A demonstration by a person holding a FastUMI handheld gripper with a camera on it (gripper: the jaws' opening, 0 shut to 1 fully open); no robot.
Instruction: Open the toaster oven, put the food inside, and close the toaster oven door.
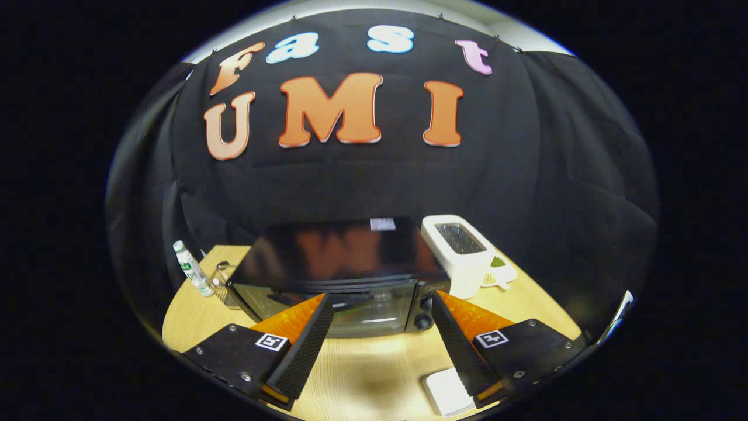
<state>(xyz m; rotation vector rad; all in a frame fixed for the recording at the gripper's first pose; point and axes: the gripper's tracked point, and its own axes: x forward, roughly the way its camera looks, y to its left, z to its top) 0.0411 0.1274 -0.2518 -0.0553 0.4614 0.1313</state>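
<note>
A black toaster oven (345,275) stands on the wooden table (374,368) just ahead of my fingers, seen from above and in front. Its glass door (350,313) looks closed, with the handle across its top and knobs (422,320) at the right side. My gripper (380,336) is open, its fingers spread wide above the table with nothing between them. A white flat piece, possibly the food or a plate (447,392), lies on the table beside the right finger, partly hidden by it.
A white pop-up toaster (459,248) stands right of the oven, with a small white item (499,272) by it. A white bottle (193,269) and a clear glass (225,283) stand left of the oven. The black cloth wall rises behind.
</note>
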